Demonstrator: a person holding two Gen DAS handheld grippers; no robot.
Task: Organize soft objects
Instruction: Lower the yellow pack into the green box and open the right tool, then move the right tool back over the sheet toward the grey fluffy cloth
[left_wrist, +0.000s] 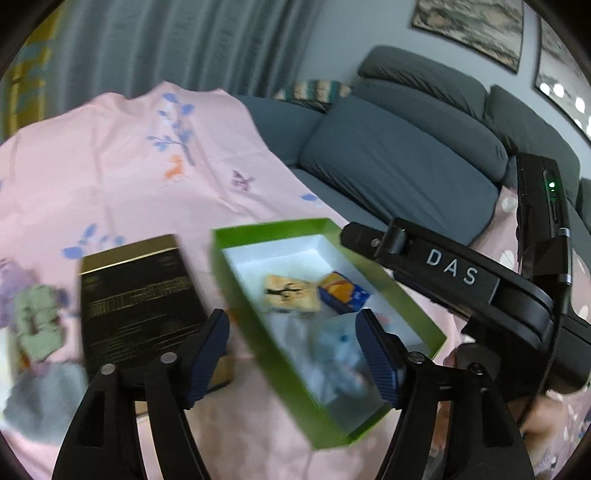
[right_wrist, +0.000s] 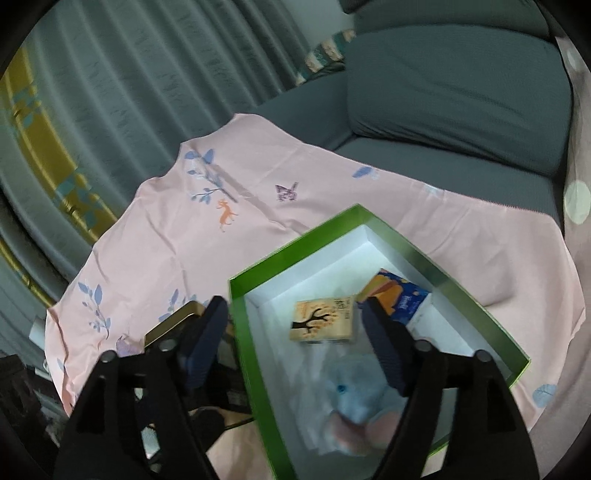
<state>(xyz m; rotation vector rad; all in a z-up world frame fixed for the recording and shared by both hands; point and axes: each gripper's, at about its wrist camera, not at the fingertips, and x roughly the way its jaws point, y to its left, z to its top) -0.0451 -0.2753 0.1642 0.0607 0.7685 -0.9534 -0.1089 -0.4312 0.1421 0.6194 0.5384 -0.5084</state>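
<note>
Over the near end of the open green cardboard box with the white lining (right_wrist: 406, 236), the right gripper (right_wrist: 295, 349) is hanging with its blue-padded jaws spread wide and nothing between them, likely because its load is already lying below. Just under it, inside the box at that near end, a soft pale-blue and pink plush toy (right_wrist: 351, 402) is resting on some white wrapping. Beyond the toy, toward the middle of the box, a small tan packet with a tree print (right_wrist: 321, 319) and a blue-and-orange packet (right_wrist: 402, 295) are sitting side by side, apparently grouped there to keep the soft items together. Beside the box's left wall, the left gripper (left_wrist: 293, 356) is also standing open and holding nothing. Left of the box, a black tin with a gold rim (left_wrist: 136, 295) is lying on the pink printed cloth (left_wrist: 147, 166); further left, blurred green, lilac and grey soft pieces (left_wrist: 37, 325) are waiting outside the box.
</note>
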